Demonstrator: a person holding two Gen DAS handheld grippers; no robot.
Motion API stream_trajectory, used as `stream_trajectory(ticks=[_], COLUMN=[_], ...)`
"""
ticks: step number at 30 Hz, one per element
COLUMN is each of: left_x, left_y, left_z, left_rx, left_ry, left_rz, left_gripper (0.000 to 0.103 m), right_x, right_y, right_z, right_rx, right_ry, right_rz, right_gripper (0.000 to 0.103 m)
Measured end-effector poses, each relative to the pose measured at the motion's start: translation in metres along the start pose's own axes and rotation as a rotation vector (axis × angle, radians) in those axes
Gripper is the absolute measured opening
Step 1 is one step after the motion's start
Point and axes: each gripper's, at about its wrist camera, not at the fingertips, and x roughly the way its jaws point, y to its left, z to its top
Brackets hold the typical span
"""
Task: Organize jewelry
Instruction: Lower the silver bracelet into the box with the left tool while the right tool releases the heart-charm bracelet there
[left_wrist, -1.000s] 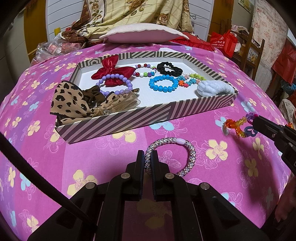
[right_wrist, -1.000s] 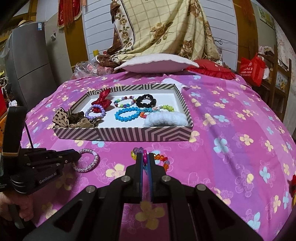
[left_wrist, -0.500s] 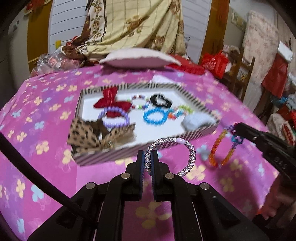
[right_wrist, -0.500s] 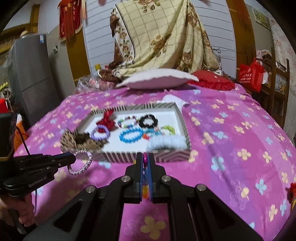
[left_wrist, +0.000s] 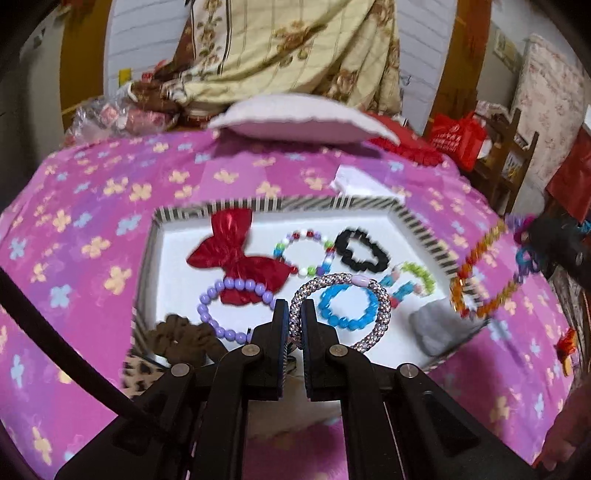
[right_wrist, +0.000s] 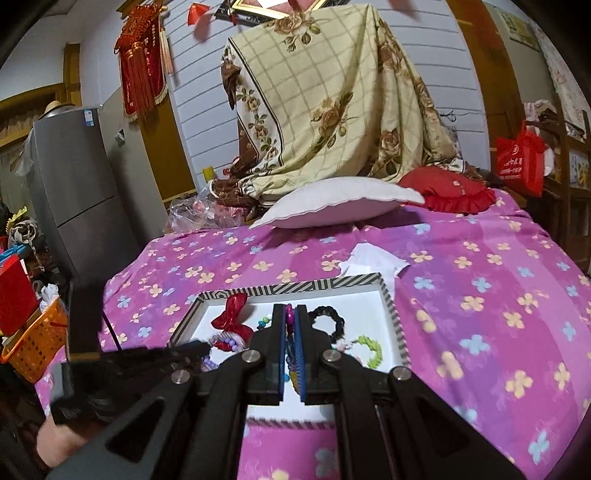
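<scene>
My left gripper (left_wrist: 294, 310) is shut on a silver-pink beaded bracelet (left_wrist: 373, 291) and holds it in the air over the striped box (left_wrist: 417, 229). My right gripper (right_wrist: 290, 314) is shut on an orange-and-purple beaded bracelet (left_wrist: 480, 258), which hangs above the box's right edge; in the right wrist view only a pink bead (right_wrist: 290, 314) of it shows between the jaws. The box holds a red bow (left_wrist: 236, 254), a purple bead bracelet (left_wrist: 210, 306), a blue bead bracelet (left_wrist: 343, 306), a black scrunchie (left_wrist: 362, 251) and more.
The box lies on a pink flowered bedspread (right_wrist: 480, 295). A white pillow (right_wrist: 332, 203), a red cushion (right_wrist: 450, 192) and a draped floral blanket (right_wrist: 332, 103) sit behind it. White paper (right_wrist: 373, 260) lies past the box. An orange basket (right_wrist: 33, 347) stands left of the bed.
Both grippers have risen and moved forward with their bracelets, from the bedspread in front of the box to above the box.
</scene>
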Motion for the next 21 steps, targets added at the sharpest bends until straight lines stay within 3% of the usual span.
stream_trajectory(ticks=[5,13,18,21], left_x=[0.026,0.033,0.037,0.04], left_y=[0.0,-0.006,-0.005,-0.003], left_z=[-0.006,-0.016,-0.019,-0.02], left_rx=[-0.012,0.028,0.025,0.016], left_ry=[0.058,0.095,0.111,0.116], left_rz=[0.029,0.088,0.105,0.101], left_gripper=[0.003,0.003,0.003,0.003], right_x=[0.04,0.067,0.095,0.099], right_y=[0.0,0.003,-0.02,-0.036], right_z=[-0.004,-0.021,-0.039,-0.042], right_rx=[0.025,0.053,0.08,0.101], right_ry=[0.068,0.166,0.26,0.253], right_rz=[0.021,0.068,0.006,-0.027], right_gripper=[0.004,0.004,0.004,0.004])
